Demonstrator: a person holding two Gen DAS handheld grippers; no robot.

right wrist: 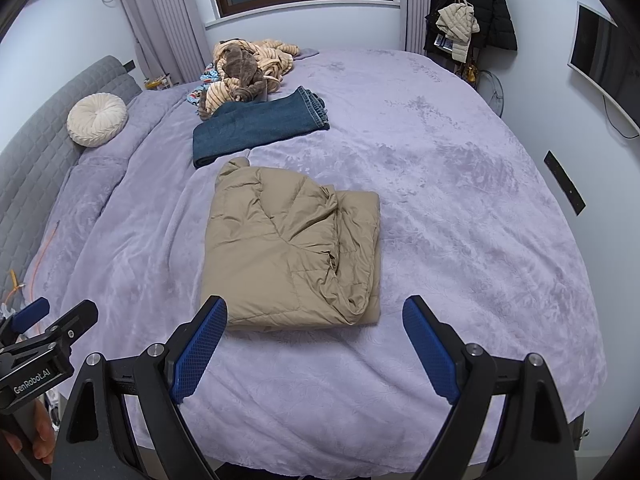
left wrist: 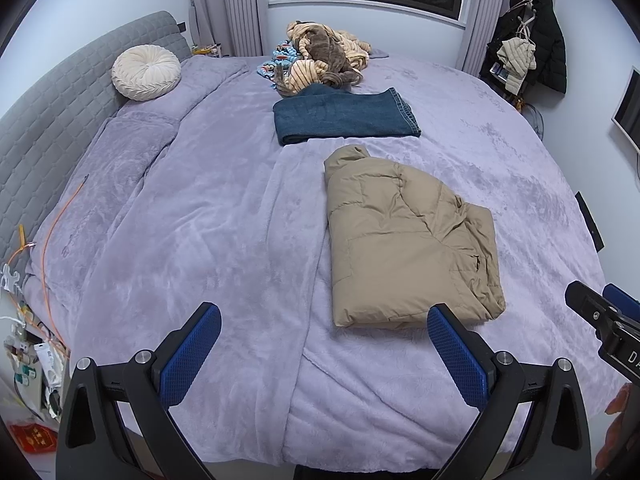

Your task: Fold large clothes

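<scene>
A tan puffer jacket [left wrist: 408,236] [right wrist: 292,252] lies folded into a rough rectangle on the lilac blanket of the bed [left wrist: 200,240] [right wrist: 460,220]. Beyond it rests a folded pair of dark blue jeans [left wrist: 344,118] [right wrist: 256,128]. My left gripper [left wrist: 324,322] stands open above the blanket at the near side, its right fingertip by the jacket's near edge, nothing between its blue pads. My right gripper [right wrist: 316,314] hangs open just short of the jacket's near edge, holding nothing. Each gripper shows at the edge of the other's view.
A heap of striped beige and brown clothes [left wrist: 320,56] [right wrist: 248,68] lies at the far side under the window. A round cream cushion [left wrist: 146,72] [right wrist: 97,119] leans on the grey headboard [left wrist: 48,120]. Coats hang at the far right [left wrist: 532,40]. Clutter sits on the floor at left [left wrist: 32,360].
</scene>
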